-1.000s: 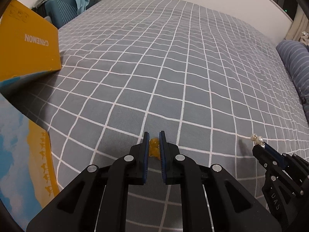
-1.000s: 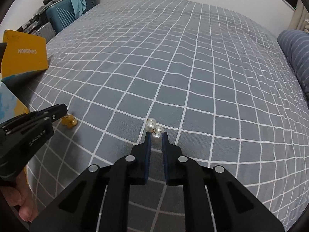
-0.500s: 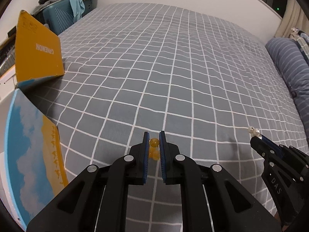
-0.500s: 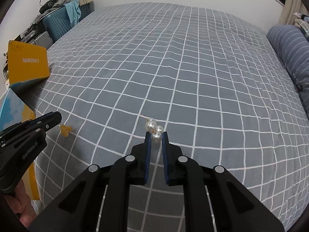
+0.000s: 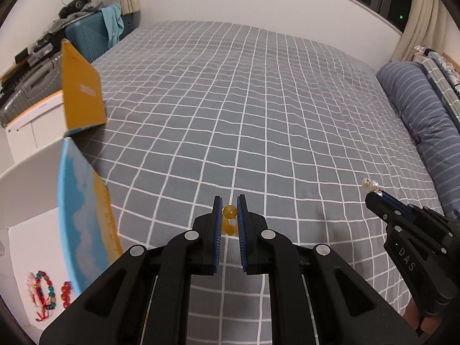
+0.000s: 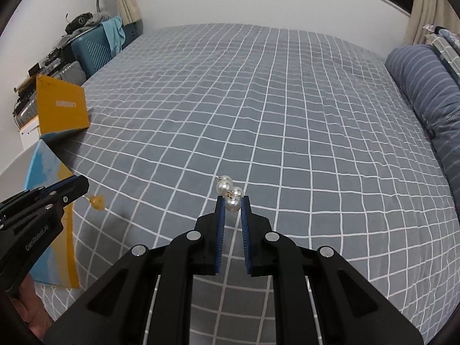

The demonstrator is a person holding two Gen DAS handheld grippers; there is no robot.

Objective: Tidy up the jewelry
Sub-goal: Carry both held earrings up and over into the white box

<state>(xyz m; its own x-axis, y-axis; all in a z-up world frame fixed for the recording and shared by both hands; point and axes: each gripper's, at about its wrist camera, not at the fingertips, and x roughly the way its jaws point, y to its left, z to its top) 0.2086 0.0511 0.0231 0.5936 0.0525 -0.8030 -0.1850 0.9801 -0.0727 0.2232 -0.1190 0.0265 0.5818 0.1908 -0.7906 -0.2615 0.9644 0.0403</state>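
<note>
My left gripper [image 5: 229,211] is shut on an amber bead piece [image 5: 229,212] and holds it above the grey checked bedspread [image 5: 258,115]. It also shows in the right wrist view [image 6: 97,202] at the left gripper's tip. My right gripper [image 6: 232,202] is shut on a pearl earring [image 6: 230,192], also held above the bed. The pearls show in the left wrist view [image 5: 371,184] at the right gripper's tip. An open white box [image 5: 34,230] with a blue and yellow lid [image 5: 83,215] stands at the left. Beaded bracelets [image 5: 43,296] and red beads [image 5: 65,291] lie inside it.
A yellow box lid [image 5: 80,92] stands upright at the bed's left edge, over a second white box [image 5: 37,126]. A striped blue pillow [image 5: 425,132] lies along the right side. Suitcases and clutter [image 5: 86,34] stand beyond the bed at the far left.
Both grippers have lifted well above the bedspread with their pieces held. The white box with bracelets has come into the left wrist view.
</note>
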